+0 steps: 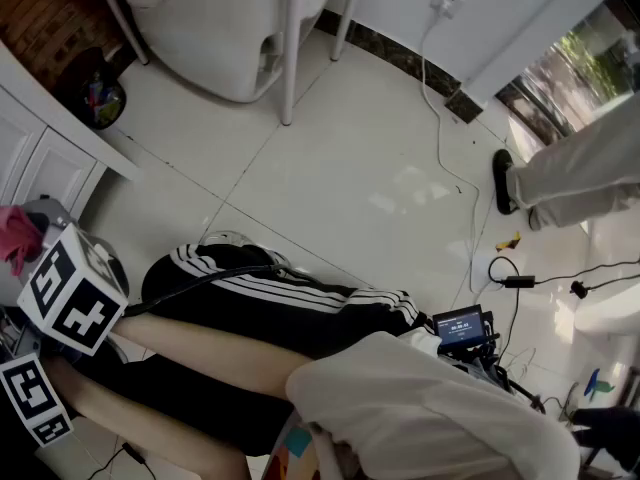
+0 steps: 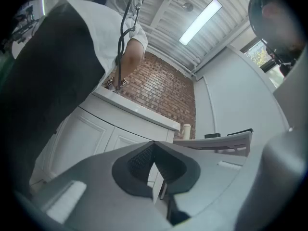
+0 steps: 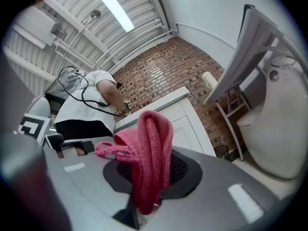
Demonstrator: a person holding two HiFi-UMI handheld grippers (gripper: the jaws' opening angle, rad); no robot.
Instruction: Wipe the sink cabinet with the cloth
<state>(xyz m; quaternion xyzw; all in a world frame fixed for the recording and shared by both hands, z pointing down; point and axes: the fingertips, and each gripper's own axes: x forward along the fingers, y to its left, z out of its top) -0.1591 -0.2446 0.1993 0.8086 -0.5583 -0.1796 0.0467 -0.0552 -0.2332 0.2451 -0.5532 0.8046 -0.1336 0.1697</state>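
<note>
My right gripper (image 3: 149,177) is shut on a pink cloth (image 3: 151,158), which folds up over the jaws and hangs down between them. In the head view the same pink cloth (image 1: 17,240) peeks in at the far left edge beside a marker cube (image 1: 70,293). The white sink cabinet (image 1: 40,158) stands at the upper left, its panelled doors (image 2: 96,134) filling the left gripper view and also showing past the cloth (image 3: 185,121). My left gripper (image 2: 155,167) is shut, with nothing between its pads. Neither gripper touches the cabinet.
A black bin (image 1: 95,93) sits by the cabinet's corner. Beyond stand a white tub-like fixture (image 1: 215,38) and a white frame leg (image 1: 290,48). Cables (image 1: 440,138) trail over the tiled floor. Another person's shoe (image 1: 503,183) is at the right, and a small screen device (image 1: 460,326) lies near my legs.
</note>
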